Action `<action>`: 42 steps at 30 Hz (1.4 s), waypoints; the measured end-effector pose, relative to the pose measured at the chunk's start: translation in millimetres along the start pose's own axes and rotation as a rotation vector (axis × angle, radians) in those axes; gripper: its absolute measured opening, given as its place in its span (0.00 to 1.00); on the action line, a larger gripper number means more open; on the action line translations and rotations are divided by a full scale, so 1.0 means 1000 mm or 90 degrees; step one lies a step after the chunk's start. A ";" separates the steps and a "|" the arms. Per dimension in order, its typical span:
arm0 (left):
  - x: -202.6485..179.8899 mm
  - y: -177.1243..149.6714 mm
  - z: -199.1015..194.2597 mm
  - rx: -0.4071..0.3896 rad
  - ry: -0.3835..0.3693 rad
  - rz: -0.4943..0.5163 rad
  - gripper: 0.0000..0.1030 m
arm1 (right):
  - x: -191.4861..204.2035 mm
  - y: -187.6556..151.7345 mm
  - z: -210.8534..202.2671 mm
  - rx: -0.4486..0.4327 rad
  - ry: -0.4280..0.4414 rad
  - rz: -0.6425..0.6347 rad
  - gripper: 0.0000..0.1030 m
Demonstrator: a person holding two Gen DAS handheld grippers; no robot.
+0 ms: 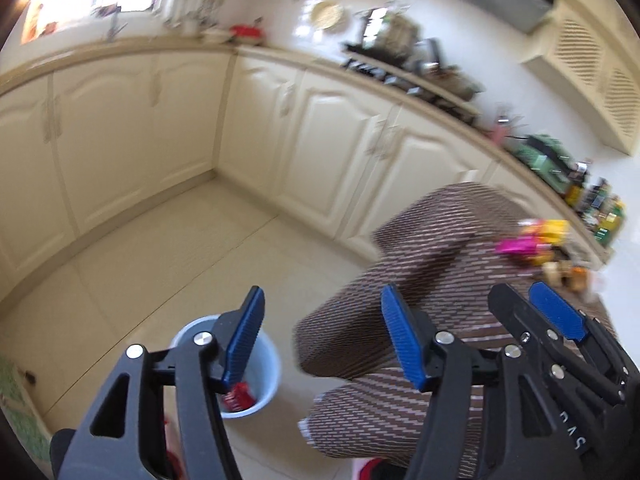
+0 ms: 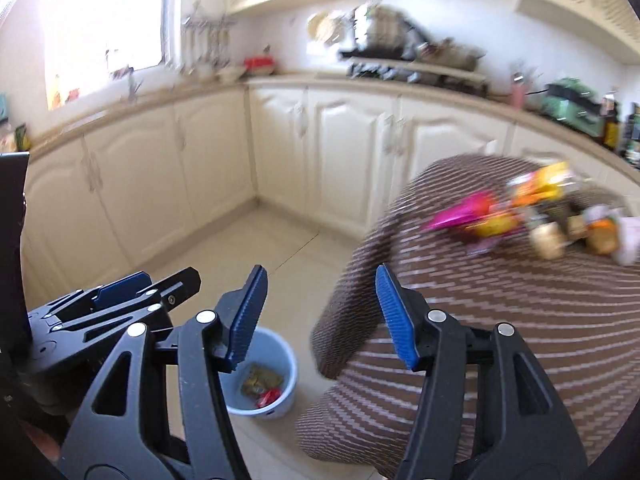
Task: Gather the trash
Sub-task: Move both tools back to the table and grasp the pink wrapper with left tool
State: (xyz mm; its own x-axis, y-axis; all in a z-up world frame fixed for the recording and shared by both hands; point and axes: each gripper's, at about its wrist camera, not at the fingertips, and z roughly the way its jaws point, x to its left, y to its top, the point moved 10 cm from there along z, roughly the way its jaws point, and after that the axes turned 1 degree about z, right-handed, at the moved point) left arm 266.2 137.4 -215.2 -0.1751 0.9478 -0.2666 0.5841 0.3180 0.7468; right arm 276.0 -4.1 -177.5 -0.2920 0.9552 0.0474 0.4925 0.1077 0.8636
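Note:
A light blue bin stands on the floor by the table; it also shows in the right wrist view. It holds a red wrapper and, in the right wrist view, a greenish wrapper. Colourful wrappers and small items lie on the brown striped tablecloth; they also show in the left wrist view. My left gripper is open and empty above the bin and table edge. My right gripper is open and empty, beside the left one.
Cream cabinets run along the far walls under a cluttered counter with a stove, bottles and a green appliance. The tiled floor lies between cabinets and table. A patterned mat is at the left edge.

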 end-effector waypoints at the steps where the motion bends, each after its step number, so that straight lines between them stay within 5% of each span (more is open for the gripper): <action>1: -0.021 0.003 -0.005 -0.006 -0.018 0.016 0.60 | -0.016 0.005 -0.012 -0.014 -0.015 0.010 0.56; 7: -0.120 0.016 -0.012 -0.017 -0.106 0.080 0.64 | -0.096 0.018 -0.049 -0.041 -0.091 0.061 0.58; 15: -0.192 0.007 0.028 0.028 -0.143 0.160 0.65 | -0.183 0.011 -0.052 -0.014 -0.156 0.133 0.61; 24: -0.214 0.008 0.069 0.052 -0.126 0.191 0.65 | -0.216 0.007 -0.027 0.019 -0.145 0.179 0.62; 30: -0.216 0.012 0.093 0.065 -0.101 0.194 0.65 | -0.213 -0.001 -0.003 0.083 -0.085 0.211 0.63; 32: -0.216 0.013 0.095 0.069 -0.105 0.187 0.57 | -0.207 -0.003 0.007 0.110 -0.069 0.205 0.63; 33: -0.216 0.013 0.097 0.076 -0.115 0.183 0.44 | -0.204 -0.003 0.011 0.118 -0.062 0.204 0.63; 42: -0.192 0.021 0.080 0.041 -0.134 0.132 0.41 | -0.197 0.001 0.042 0.167 -0.078 0.176 0.63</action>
State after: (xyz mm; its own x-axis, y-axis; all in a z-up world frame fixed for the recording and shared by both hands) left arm 375.5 -39.6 -196.6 0.1173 0.9640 -0.2388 0.6408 0.1102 0.7598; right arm 368.2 -180.2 -207.1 -0.0264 0.9821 0.1865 0.7362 -0.1072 0.6682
